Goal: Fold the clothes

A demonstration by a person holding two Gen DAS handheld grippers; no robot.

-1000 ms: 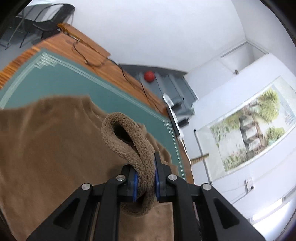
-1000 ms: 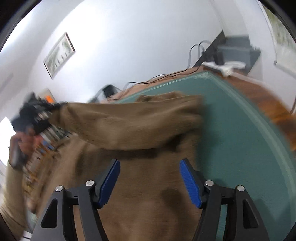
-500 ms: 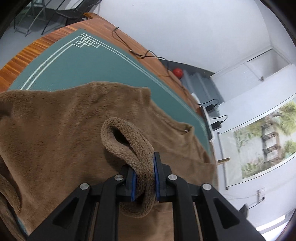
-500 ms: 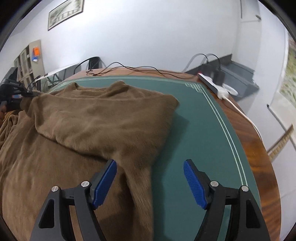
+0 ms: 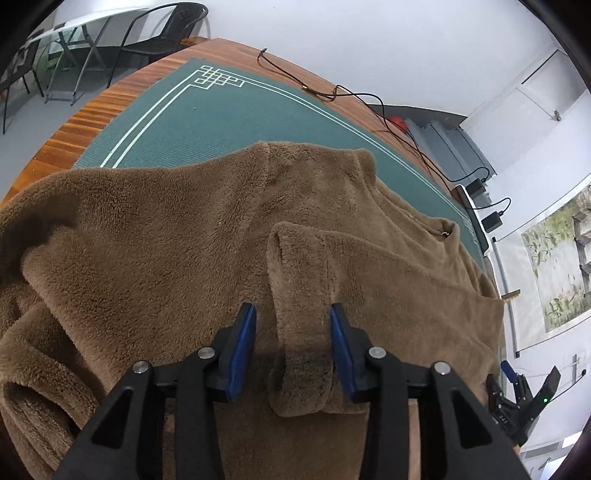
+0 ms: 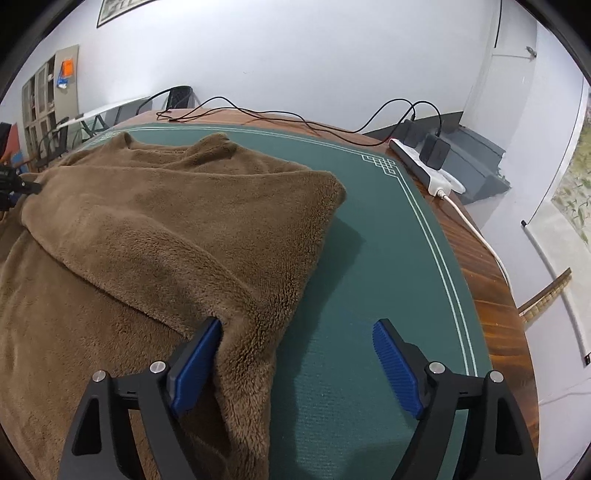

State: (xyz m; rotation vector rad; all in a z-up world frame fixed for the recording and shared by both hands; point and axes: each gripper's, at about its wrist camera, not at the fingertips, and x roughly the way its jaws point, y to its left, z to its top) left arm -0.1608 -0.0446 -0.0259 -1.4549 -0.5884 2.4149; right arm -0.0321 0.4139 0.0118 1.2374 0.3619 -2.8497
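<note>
A brown fleece sweater lies spread on the green mat. One sleeve is folded across its body, and the cuff lies flat between the blue pads of my left gripper, which is open. In the right wrist view the sweater shows the folded sleeve running to its right shoulder corner. My right gripper is open and low over the mat. Its left pad touches the sweater's side fold, and its right pad is over bare mat. The right gripper also shows at the lower right of the left wrist view.
A white power strip with black chargers and cables sits on the wooden table right of the mat. A black cable runs along the far table edge. Black chairs stand beyond the table. Bare mat lies right of the sweater.
My left gripper has opened and let go of the cuff, which now lies flat on the sweater. My right gripper has dropped closer to the sweater's right edge.
</note>
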